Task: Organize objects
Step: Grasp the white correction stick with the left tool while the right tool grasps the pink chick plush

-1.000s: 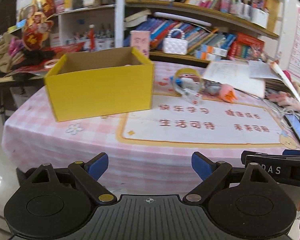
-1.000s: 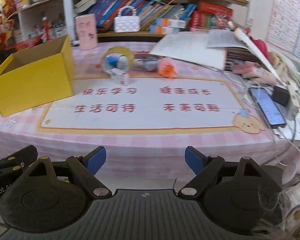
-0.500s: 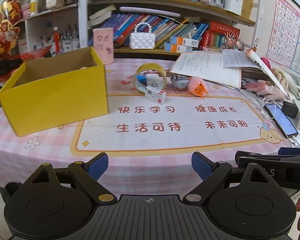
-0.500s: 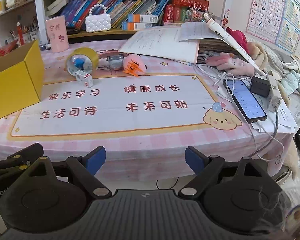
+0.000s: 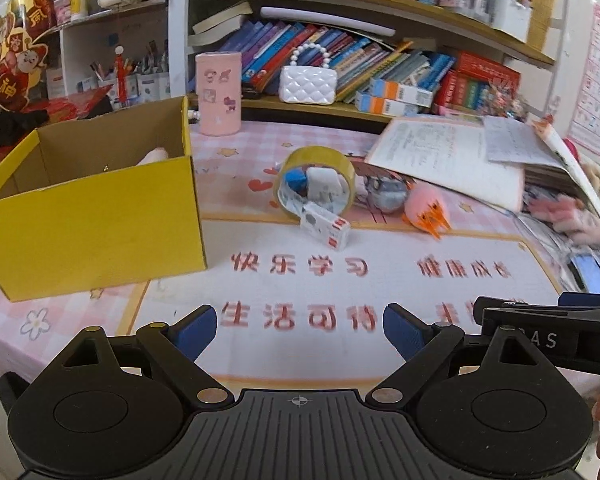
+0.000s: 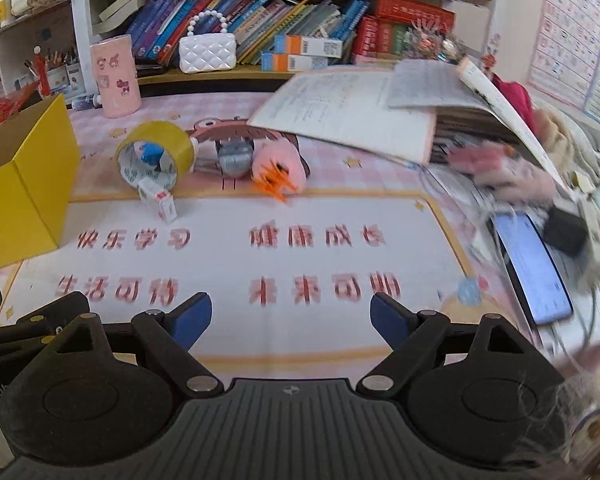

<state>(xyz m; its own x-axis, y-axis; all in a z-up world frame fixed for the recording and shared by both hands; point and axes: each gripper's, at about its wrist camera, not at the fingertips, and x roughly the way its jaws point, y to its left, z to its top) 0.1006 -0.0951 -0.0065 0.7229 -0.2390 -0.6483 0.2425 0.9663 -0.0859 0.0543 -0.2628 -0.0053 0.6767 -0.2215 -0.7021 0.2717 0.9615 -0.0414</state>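
yellow box (image 6: 24,184) (cut off left)

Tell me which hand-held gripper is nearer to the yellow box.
Left. The left hand-held gripper is close beside the yellow box; the right hand-held gripper is further out, with the box at the view's far left edge.

Both grippers advanced over the table edge: the left gripper (image 5: 300,330) came nearer the tape roll (image 5: 315,188) ahead of its jaws, the yellow box (image 5: 92,220) sliding leftward; the right gripper (image 6: 291,318) drew closer to the pink toy (image 6: 278,166).
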